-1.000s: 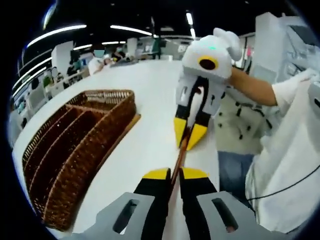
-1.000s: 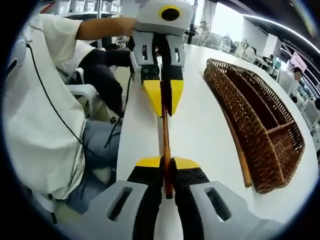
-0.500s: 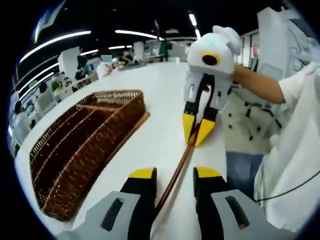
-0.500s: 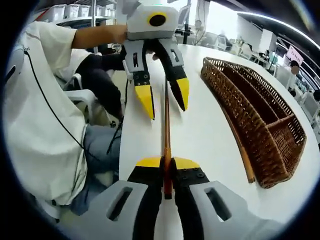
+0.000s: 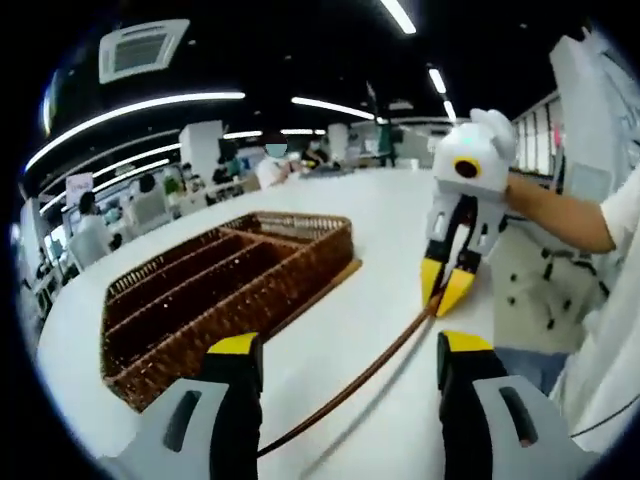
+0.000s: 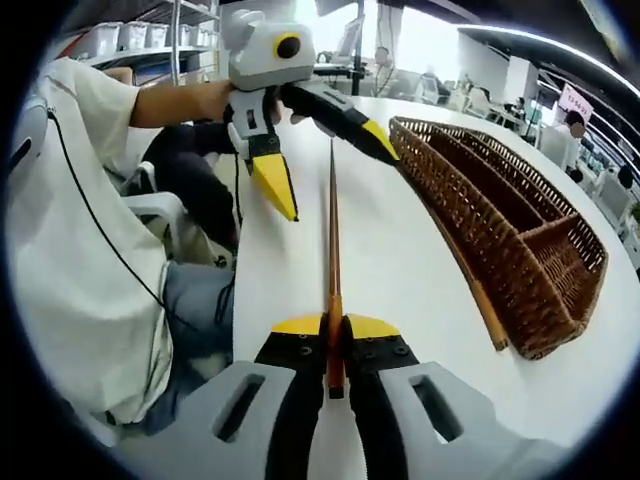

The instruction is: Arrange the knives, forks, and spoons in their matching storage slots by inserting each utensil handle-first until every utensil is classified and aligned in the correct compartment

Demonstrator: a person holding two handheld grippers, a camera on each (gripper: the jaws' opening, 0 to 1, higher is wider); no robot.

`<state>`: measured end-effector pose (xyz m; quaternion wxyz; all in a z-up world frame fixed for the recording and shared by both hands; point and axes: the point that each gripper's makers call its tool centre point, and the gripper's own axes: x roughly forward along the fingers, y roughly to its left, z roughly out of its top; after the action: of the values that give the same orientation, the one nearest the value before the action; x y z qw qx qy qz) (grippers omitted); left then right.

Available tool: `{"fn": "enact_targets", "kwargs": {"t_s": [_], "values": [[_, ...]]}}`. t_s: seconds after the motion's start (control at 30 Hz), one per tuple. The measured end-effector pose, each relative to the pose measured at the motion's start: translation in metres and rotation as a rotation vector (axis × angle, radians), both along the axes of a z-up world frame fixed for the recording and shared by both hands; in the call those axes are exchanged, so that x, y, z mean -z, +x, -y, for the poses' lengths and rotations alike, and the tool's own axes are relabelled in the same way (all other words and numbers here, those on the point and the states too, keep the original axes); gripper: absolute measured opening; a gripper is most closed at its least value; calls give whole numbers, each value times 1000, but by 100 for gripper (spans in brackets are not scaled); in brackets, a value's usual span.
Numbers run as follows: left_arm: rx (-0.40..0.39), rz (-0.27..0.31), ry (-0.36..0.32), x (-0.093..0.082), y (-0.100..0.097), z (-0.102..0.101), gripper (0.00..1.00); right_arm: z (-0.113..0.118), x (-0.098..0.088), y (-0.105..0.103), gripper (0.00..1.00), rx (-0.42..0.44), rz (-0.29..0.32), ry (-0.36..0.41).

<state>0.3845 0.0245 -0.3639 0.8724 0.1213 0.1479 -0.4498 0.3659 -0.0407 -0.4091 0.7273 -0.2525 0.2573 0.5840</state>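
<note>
Right gripper (image 6: 335, 325) clamped on one end of a long, thin brown wooden-handled utensil (image 6: 332, 235); which kind of utensil cannot be told. It is held above the white table (image 6: 400, 270), pointing away from the camera, just beside the divided brown wicker tray (image 6: 520, 225), whose slots look empty. Left gripper (image 5: 350, 350) has jaws spread wide apart, the utensil passing loose between them, so a single-ended hold probably frees the far end for sliding into a slot.
</note>
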Motion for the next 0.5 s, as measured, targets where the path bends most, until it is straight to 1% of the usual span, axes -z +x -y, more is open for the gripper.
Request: {"fn": "enact_targets", "kwargs": {"t_s": [0.07,0.13,0.17,0.2,0.23,0.3,0.33,0.37,0.43,0.47,0.5], "values": [[-39,55,-7,-4,6,-5,74,5,-3,3,6,23,-17,20],[-50,73,-28,-6,8,-7,74,7,-6,5,6,30,-11,31],[-88,71,-66,-10,15,-14,76,10,-9,5,6,45,-25,46],[-125,66,-96,-12,22,-19,78,12,-9,6,6,48,-16,48],[-145,50,-89,-10,24,-22,84,14,-10,8,6,67,-10,47],[-178,73,-94,-11,27,-25,93,18,-12,12,6,109,-19,59],[-183,69,-91,-9,27,-26,96,18,-13,12,6,116,-23,65],[-194,75,-88,-7,29,-29,96,19,-15,14,6,140,-28,82],[-211,79,-73,-4,34,-34,97,23,-14,15,6,172,-40,77],[-233,86,-62,-4,36,-38,98,24,-15,17,6,189,-38,77],[-242,81,-50,-2,37,-40,99,25,-15,18,6,204,-43,79]]}}
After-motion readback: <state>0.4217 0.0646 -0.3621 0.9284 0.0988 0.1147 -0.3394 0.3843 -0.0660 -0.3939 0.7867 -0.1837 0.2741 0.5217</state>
